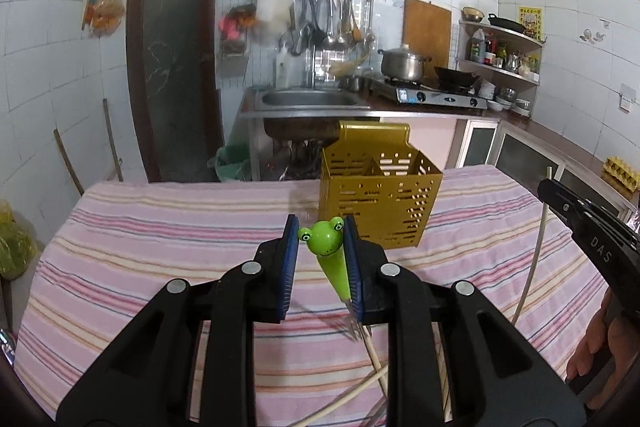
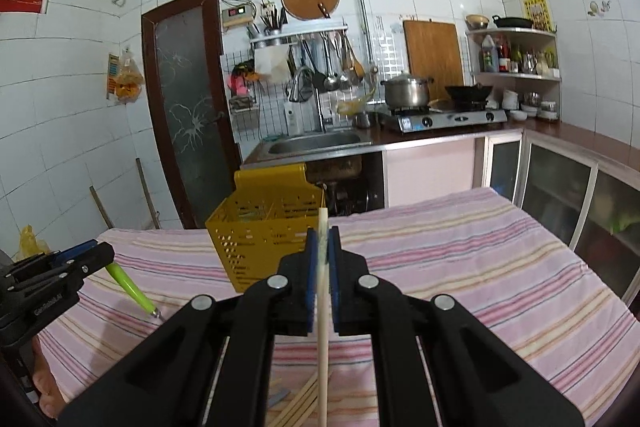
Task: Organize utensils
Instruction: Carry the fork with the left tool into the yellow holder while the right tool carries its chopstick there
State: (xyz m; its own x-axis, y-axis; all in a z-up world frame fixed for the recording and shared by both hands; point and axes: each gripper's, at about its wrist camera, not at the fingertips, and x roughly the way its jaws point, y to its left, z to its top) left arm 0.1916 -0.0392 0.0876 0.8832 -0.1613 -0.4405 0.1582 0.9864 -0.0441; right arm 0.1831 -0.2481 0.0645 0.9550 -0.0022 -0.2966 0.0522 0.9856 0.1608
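Note:
My left gripper (image 1: 320, 225) is shut on a green frog-headed fork (image 1: 330, 255), frog head up between the pads, tines pointing down. It is held above the striped table, just in front of the yellow perforated utensil holder (image 1: 380, 199). My right gripper (image 2: 323, 235) is shut on a pale chopstick (image 2: 323, 307) that stands upright, close to the holder's right side (image 2: 260, 239). The left gripper with the green fork (image 2: 130, 285) shows at the left of the right wrist view. The right gripper's body (image 1: 592, 231) and its chopstick (image 1: 538, 247) show at the right of the left wrist view.
Several loose chopsticks (image 2: 298, 407) lie on the pink striped cloth (image 2: 460, 267) near the front edge; they also show in the left wrist view (image 1: 360, 391). Behind the table are a sink (image 1: 310, 99), a stove with a pot (image 1: 404, 63), and cabinets at right.

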